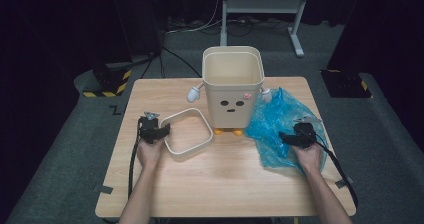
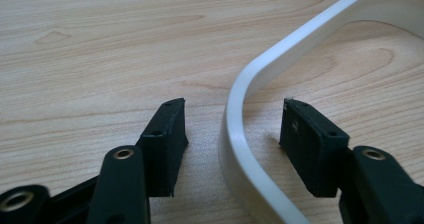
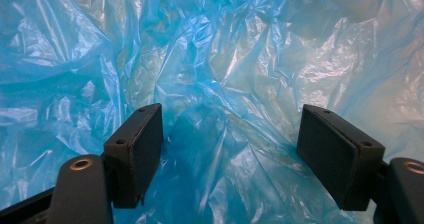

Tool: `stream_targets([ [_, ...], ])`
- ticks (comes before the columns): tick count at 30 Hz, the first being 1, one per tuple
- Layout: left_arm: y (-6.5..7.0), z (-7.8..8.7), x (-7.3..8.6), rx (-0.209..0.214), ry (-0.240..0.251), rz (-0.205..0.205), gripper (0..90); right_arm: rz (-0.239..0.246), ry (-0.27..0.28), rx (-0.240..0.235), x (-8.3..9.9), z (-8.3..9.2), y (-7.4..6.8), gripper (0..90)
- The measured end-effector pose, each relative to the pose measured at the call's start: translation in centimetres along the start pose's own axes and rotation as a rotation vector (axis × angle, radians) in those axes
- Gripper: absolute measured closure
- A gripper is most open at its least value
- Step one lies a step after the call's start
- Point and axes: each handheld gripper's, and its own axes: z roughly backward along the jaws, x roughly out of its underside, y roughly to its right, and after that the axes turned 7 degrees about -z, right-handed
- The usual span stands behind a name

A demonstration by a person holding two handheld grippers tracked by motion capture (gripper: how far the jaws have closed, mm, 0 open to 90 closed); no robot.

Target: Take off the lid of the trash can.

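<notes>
A cream bin with a drawn face, small arms and orange feet stands upright at the back middle of the wooden table. Its square cream ring lies flat to the left of it. My left gripper is at the ring's left corner. In the left gripper view it is open, one jaw on each side of the ring's rim, with gaps to both pads. A crumpled blue plastic bag lies right of the bin. My right gripper hovers open over the bag, nothing pinched between its jaws.
The bin's open top is empty as far as I see. Beyond the table's far edge are a white metal stand, floor cables and black-yellow striped bases. Bare wood stretches along the table's near half.
</notes>
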Motion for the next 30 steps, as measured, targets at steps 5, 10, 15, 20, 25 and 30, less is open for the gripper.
stream_targets([
  [5, 0.2, -0.1, -0.1, -0.007, -0.008, -0.021, 40.9, -0.036, 0.039, -0.024, -0.8, 1.0, -0.1, 22.4],
  [10, 0.2, -0.1, -0.1, -0.006, -0.009, -0.024, 40.3, -0.020, 0.047, -0.028, -2.2, 1.5, -0.7, 21.3],
  [15, 0.2, -0.1, -0.1, -0.004, -0.010, -0.025, 40.0, -0.006, 0.055, -0.027, -3.6, 1.2, -1.3, 19.6],
  [20, 0.2, -0.1, -0.1, -0.003, -0.009, -0.024, 39.8, -0.013, 0.064, -0.028, -4.7, 0.6, -1.9, 16.7],
  [25, 0.2, -0.1, -0.1, -0.002, -0.009, -0.024, 39.6, -0.013, 0.072, -0.019, -5.4, 0.2, -2.2, 15.8],
  [30, 0.2, -0.1, -0.1, 0.000, -0.008, -0.023, 39.4, -0.019, 0.073, -0.013, -6.6, -0.4, -2.4, 13.8],
])
